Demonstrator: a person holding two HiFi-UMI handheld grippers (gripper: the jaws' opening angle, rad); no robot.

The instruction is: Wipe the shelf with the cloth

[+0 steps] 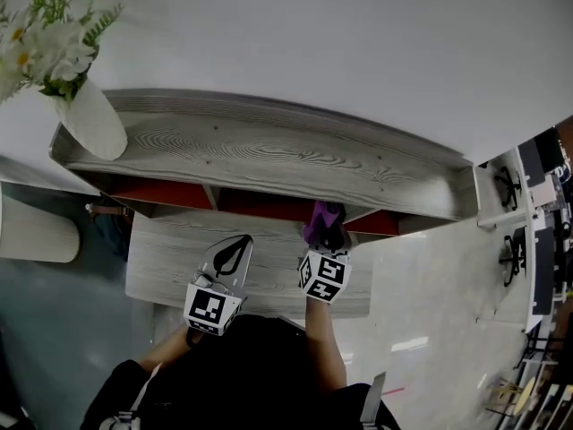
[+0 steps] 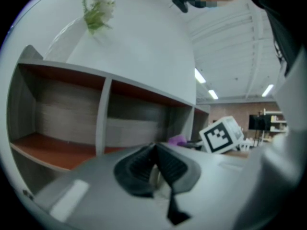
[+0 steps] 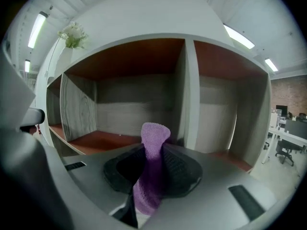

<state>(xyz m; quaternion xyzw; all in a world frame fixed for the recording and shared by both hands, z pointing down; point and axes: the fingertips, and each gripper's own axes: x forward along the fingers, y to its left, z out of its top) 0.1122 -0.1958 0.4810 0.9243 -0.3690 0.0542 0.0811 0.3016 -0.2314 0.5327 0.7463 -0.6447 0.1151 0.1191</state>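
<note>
- The right gripper (image 3: 152, 164) is clamped on the purple cloth (image 3: 154, 143). The cloth is pinched upright between the jaws, with its free end standing above their tips.
- The left gripper (image 2: 154, 163) is shown with its jaws pressed together and nothing between them.
- In the head view, the right gripper is placed at 3 o'clock of the left gripper. The cloth is held at the front opening of the shelf (image 1: 269, 150), though contact with it cannot be judged. The left gripper is kept back over the grey wood-grain surface (image 1: 170, 249) below.
- The shelf is grey wood-grain with red-brown compartments, and an upright divider (image 3: 191, 95) is seen just at 2 o'clock of the cloth.
- A white vase (image 1: 94, 122) of flowers (image 1: 49, 34) is stood on the shelf top, at 10 o'clock in the head view.
</note>
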